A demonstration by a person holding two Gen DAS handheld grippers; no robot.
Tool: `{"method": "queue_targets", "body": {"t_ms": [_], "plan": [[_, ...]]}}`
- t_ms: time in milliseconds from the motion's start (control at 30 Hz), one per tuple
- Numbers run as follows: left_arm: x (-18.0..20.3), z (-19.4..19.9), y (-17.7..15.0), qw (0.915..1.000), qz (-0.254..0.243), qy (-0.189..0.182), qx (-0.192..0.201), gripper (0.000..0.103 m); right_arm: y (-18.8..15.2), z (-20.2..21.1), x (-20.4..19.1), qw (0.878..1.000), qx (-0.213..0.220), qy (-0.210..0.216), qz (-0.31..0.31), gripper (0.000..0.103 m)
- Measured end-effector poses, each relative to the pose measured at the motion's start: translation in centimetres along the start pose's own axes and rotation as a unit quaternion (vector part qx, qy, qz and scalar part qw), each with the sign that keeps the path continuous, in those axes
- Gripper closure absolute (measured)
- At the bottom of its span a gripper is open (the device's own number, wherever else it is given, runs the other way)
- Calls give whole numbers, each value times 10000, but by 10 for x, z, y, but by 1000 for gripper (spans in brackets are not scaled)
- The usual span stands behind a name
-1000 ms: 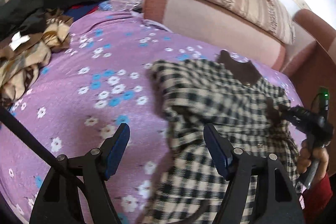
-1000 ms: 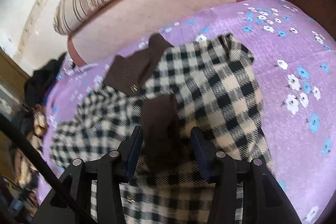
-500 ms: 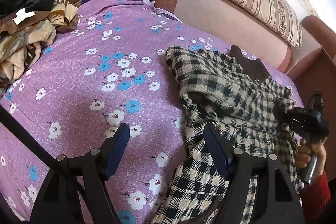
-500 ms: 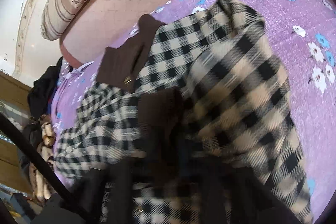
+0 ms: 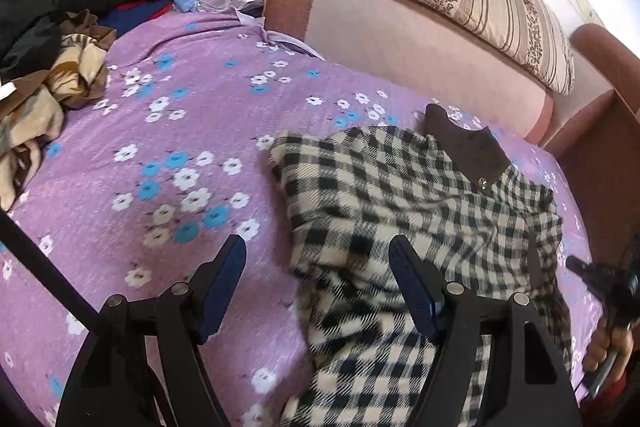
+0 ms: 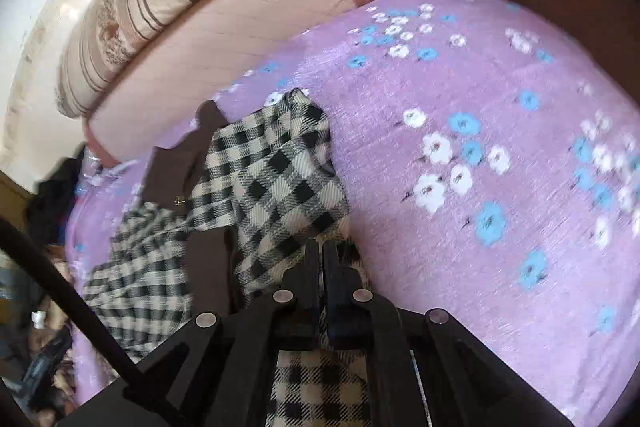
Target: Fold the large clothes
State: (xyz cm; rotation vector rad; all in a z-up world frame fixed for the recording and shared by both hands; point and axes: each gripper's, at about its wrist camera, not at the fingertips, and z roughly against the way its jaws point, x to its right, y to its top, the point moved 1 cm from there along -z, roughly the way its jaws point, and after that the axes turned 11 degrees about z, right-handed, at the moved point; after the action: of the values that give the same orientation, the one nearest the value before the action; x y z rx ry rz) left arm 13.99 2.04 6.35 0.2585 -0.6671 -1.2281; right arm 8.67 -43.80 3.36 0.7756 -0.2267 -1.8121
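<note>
Left wrist view shows the pile of clothes [image 5: 52, 75] at the far left of the purple floral sheet [image 5: 168, 155], then the left gripper [image 5: 316, 267], released, jaws wide apart and holding nothing, and to its right the checked garment [image 5: 400, 195] lying crumpled on the sheet near the sofa back [image 5: 420, 43]. The garment's left edge lies between the spread fingers, beneath the right one. At the far right, the right gripper [image 6: 322, 259] is clenched on the garment's right-hand edge, by the look of it. The step in hand seems to be straightening the garment before the first fold. Next, the left gripper would likely need to close on the left edge so both can pull it flat.
</note>
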Motion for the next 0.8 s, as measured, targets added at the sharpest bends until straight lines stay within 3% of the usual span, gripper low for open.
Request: {"method": "queue_targets", "body": {"t_ms": [100, 167, 200, 367, 467, 500, 533, 567, 633, 800], "plan": [[0, -1, 2, 9998, 167, -114, 23, 30, 0, 1, -16, 9980, 4, 589, 221, 90], [-2, -3, 1, 9996, 253, -145, -22, 30, 7, -8, -37, 9955, 11, 774, 552, 53], [-3, -4, -1, 9995, 278, -130, -61, 30, 9, -13, -42, 9950, 7, 805, 599, 50], [-11, 2, -6, 9997, 214, -65, -51, 30, 12, -65, -43, 9951, -437, 867, 207, 50], [-21, 7, -4, 9996, 263, -57, -6, 30, -1, -73, -41, 9910, -487, 1244, -75, 52], [-23, 7, -3, 9996, 286, -56, 5, 30, -6, -73, -44, 9893, -470, 1377, -103, 55], [-25, 6, -2, 9995, 303, -45, 12, 30, -8, -72, -47, 9886, -472, 1425, -84, 65], [-27, 4, 0, 9995, 323, -14, 11, 30, -12, -73, -54, 9864, -544, 1550, -47, 84], [-30, 1, 3, 9992, 397, 13, -10, 30, -15, -72, -64, 9853, -620, 1590, 40, 98], [-17, 0, 15, 9995, 287, -54, 110, 30, 0, -30, -75, 9913, -96, 1262, 350, 99]]}}
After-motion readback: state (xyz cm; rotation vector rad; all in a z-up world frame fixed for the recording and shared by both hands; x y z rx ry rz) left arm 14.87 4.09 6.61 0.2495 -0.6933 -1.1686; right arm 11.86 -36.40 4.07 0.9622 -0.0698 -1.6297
